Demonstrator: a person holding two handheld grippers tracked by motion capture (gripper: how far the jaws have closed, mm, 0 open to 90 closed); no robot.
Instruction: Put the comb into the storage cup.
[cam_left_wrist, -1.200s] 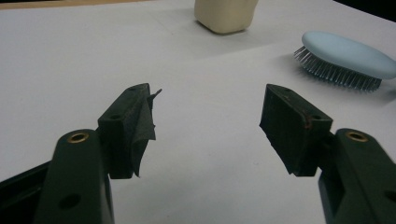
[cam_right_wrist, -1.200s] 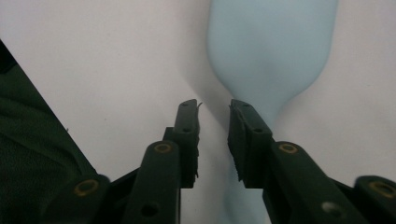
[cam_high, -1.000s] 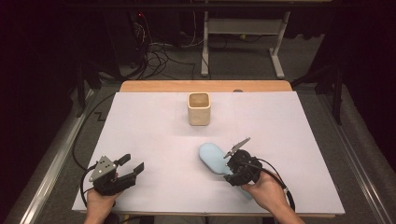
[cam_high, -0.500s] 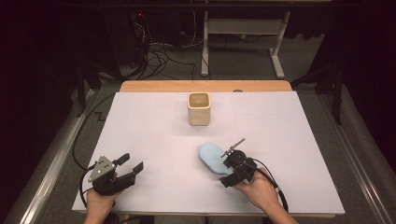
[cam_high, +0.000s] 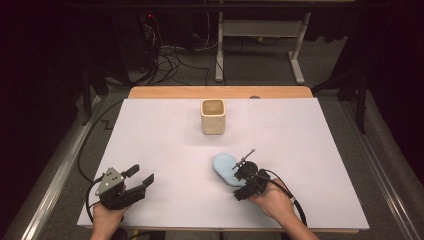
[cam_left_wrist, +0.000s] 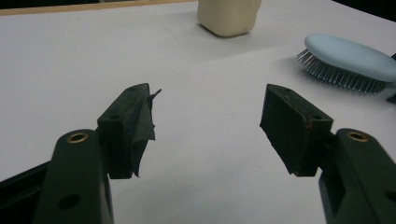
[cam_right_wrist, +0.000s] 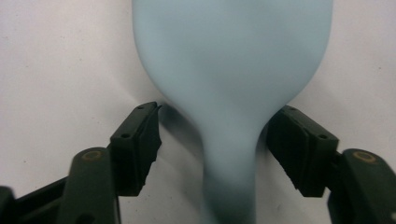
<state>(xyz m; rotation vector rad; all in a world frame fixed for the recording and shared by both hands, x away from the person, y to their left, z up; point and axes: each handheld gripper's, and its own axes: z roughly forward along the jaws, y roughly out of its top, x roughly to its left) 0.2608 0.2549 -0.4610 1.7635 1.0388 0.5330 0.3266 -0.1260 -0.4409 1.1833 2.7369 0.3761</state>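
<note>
A pale blue hairbrush (cam_high: 225, 167) lies bristles-down on the white table cover, right of centre. Its handle points toward my right gripper (cam_high: 240, 176). In the right gripper view the narrow handle (cam_right_wrist: 229, 163) sits between the jaws of my right gripper (cam_right_wrist: 212, 140), with a gap on the left side. These jaws have just been closing a little and do not press on it. My left gripper (cam_high: 142, 175) rests at the near left, open and empty (cam_left_wrist: 205, 121). The brush (cam_left_wrist: 348, 56) shows at its far right.
A cream square cup (cam_high: 213, 116) stands upright at the back middle of the white sheet (cam_high: 310, 150), also seen from the left gripper (cam_left_wrist: 229, 16). A wooden table edge (cam_high: 165, 92) runs along the back. Cables and a desk frame lie on the floor beyond.
My right hand has sunk a little and drawn toward the near edge, with its jaws now wider around the brush handle. The left gripper has stayed put.
</note>
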